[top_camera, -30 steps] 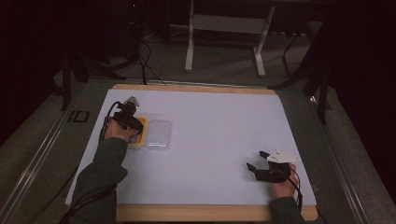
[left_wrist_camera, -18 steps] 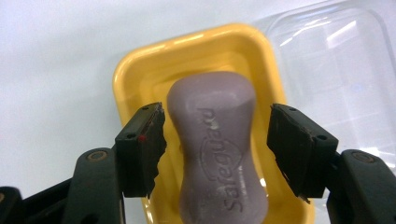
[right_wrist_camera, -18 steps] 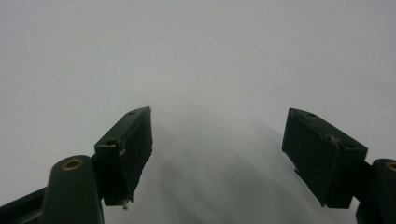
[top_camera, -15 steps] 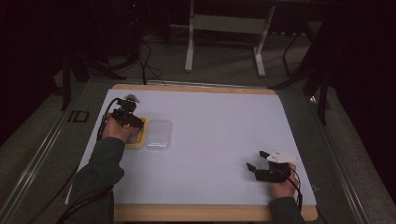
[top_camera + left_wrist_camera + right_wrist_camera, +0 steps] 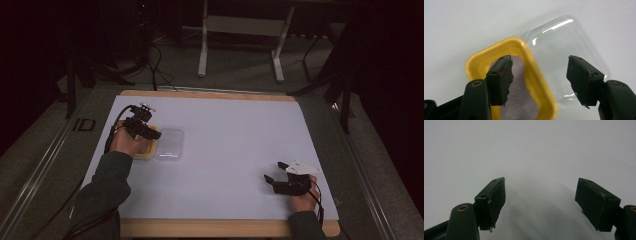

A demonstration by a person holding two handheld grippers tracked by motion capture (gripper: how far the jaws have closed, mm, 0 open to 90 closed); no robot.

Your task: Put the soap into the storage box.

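- One table, covered by a pale lilac-white sheet [image 5: 225,150], with a light wooden edge [image 5: 210,227] showing along its near and far sides.
- Two black two-jaw grippers, one in each of the person's hands.
- One shallow yellow plastic tray with rounded corners [image 5: 481,60] lies at the left part of the sheet; in the high view it sits under the left hand [image 5: 125,142], with its rim [image 5: 150,147] peeking out.
- One clear plastic rectangular lid or container with rounded corners [image 5: 564,47] lies flat just beside the yellow tray, on its right in the high view [image 5: 169,145]; their long edges appear to touch.
- Inside the yellow tray the floor looks pale lilac-grey [image 5: 519,95]; whether that is a liner, some content or the sheet seen through it cannot be told. The clear piece holds nothing visible; the sheet shows through it.
- The left gripper [image 5: 539,75] hovers over the two pieces with its jaws spread wide, released, grasping nothing. One jaw stands over the tray's hollow, the other over the clear piece, so the shared edge lies between them.
- The right gripper [image 5: 276,172] rests at the near right part of the sheet, well apart from the tray. In its own view [image 5: 540,200] the jaws are spread wide over bare sheet, released, holding nothing.
- Beyond the table stand a grey metal frame [image 5: 240,30] and dark cables [image 5: 155,65] on the floor.
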